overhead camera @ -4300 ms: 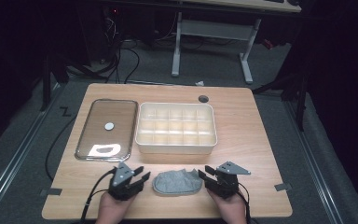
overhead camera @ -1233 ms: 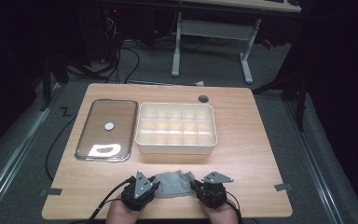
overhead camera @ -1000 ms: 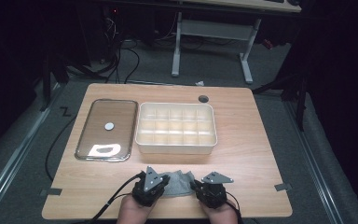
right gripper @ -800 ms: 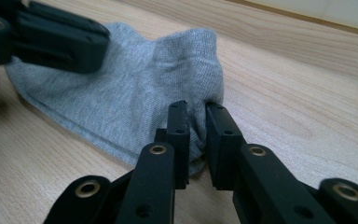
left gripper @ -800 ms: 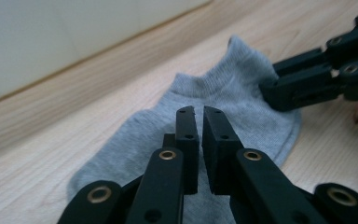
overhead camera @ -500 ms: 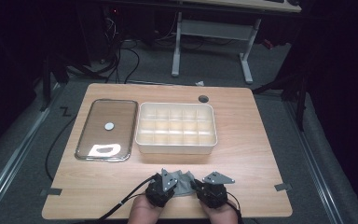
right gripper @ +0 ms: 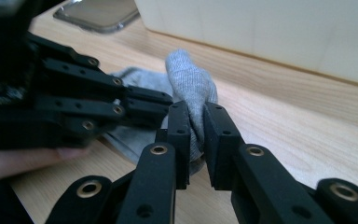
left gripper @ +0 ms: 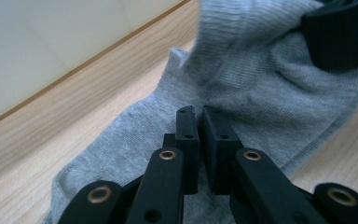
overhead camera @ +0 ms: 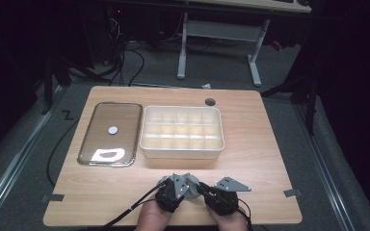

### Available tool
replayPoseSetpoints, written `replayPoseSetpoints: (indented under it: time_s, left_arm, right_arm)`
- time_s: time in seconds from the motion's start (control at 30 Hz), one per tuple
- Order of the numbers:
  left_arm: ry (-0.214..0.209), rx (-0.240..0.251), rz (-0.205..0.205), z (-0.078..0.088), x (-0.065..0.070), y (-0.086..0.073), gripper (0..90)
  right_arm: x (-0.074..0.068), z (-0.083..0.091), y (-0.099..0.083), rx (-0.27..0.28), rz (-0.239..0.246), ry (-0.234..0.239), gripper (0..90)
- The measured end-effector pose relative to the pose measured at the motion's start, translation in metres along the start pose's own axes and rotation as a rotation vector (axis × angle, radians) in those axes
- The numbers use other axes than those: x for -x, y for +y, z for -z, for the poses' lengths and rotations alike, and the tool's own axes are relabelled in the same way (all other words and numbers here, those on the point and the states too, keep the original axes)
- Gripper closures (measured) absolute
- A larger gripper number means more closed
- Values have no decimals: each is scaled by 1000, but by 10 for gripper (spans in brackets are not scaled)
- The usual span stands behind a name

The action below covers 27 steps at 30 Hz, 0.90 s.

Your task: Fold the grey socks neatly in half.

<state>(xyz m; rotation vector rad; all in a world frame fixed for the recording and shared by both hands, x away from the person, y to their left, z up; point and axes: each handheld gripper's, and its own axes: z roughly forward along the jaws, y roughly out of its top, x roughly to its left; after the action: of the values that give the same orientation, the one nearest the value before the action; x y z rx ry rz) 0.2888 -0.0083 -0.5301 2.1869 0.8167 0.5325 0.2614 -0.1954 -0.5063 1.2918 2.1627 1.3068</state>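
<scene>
High view: grey sock (overhead camera: 189, 183) bunched before the compartment box (overhead camera: 182, 132), long axis unclear. Left gripper (left gripper: 199, 122) and right gripper (right gripper: 196, 120) both pinch it.

Lid (overhead camera: 110, 134) left of divided bin (overhead camera: 182, 132); sock (overhead camera: 189, 183) nearer, on table (overhead camera: 265, 144).

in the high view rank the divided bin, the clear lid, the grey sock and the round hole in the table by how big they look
1. Divided bin, largest.
2. Clear lid, somewhat smaller.
3. Grey sock: bunched and partly hidden by both tools, so its rank is unsure.
4. Round hole, smallest.
</scene>
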Motion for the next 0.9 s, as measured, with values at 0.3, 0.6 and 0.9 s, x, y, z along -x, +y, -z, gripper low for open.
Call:
replayPoseSetpoints:
  time_s: [0.3, 0.6, 0.9]
  left_arm:
    - [2, 3, -16, -5, 5, 5, 849]
    - [-45, 48, 33, 5, -4, 0, 744]
    - [-69, 100, 131, 32, -42, -28, 600]
  right_arm:
    - [0, 2, 6, 48, -4, -7, 827]
    - [5, 2, 4, 49, -8, -18, 826]
    - [7, 4, 1, 43, -21, -33, 825]
